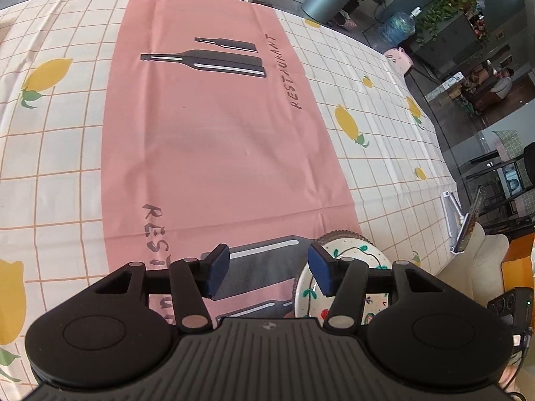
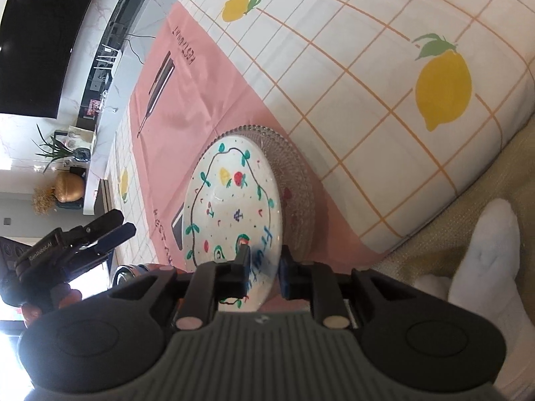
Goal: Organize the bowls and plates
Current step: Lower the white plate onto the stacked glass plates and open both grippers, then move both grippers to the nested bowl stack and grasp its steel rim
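Note:
A white plate painted with fruit and a green vine lies on top of a ribbed clear glass plate, at the near corner of the pink placemat. My right gripper straddles the white plate's near rim, jaws a little apart; a narrow gap shows beside the right pad, so it is open. My left gripper hangs open and empty over the placemat, just left of the white plate and the glass rim. The left gripper also shows at the left of the right wrist view.
A lemon-print checked cloth covers the table. The table's edge runs close on the right, with a person's white-socked foot beyond it. A phone on a white stand sits at the table's right edge.

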Available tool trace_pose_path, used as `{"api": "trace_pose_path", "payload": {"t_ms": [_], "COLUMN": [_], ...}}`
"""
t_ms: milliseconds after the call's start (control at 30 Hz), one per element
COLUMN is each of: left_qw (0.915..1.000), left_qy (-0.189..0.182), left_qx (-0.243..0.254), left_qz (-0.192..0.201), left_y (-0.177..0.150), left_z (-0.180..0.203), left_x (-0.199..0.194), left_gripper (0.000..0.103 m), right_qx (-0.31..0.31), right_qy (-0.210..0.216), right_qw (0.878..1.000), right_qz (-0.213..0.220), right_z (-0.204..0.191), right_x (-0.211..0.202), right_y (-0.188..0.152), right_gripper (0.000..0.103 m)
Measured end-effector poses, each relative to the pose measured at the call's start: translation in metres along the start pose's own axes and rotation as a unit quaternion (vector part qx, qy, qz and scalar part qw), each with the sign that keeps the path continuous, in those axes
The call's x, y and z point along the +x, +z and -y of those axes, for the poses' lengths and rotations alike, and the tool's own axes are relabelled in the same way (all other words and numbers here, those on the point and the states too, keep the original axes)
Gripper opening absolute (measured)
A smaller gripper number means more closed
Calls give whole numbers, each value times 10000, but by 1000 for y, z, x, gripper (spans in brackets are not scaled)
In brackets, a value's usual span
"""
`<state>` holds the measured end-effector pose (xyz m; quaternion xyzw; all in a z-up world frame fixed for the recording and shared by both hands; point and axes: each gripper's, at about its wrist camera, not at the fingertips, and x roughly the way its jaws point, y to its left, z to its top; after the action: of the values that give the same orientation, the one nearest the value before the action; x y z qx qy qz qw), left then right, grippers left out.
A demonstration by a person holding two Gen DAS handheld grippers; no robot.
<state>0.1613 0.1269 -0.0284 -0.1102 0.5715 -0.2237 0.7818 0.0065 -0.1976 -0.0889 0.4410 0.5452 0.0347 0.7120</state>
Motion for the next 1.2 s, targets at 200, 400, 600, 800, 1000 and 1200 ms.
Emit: {"api": "trace_pose_path", "payload": {"t_ms": [200,400,600,800,1000,1200], "left_qw": [9998,9995,9983,9977,9930,9954], "left_qy": [196,197,-357,-408,-844,-405], "left_qx": [-90,-248,-454,-533,-820,-812], "left_qz": [48,31,-17,65,44,312], "left_y": [-1,0,0,1,1,-5], "left_z": [-8,-16,-21,-21,-30,-27], "left_x": [-6,-8,-12,-17,-20,-35], "left_gripper": [64,64,64,64,64,64], "right_qx": [-115,-193,88,82,101,-340], "right_qy": [-270,-515,-439,-519,-334,-483], "right_qw": [9996,9983,9985,9977,9989,9975], "right_qz": [53,208,323,437,324,399], "right_z": [-10,-15,-6,-2,3,-3], "right_x": [-2,-11,-16,-21,-20,-18], "right_y": [-4,-6,-3,2,9,10], "right_gripper": [19,21,19,14,19,25]}}
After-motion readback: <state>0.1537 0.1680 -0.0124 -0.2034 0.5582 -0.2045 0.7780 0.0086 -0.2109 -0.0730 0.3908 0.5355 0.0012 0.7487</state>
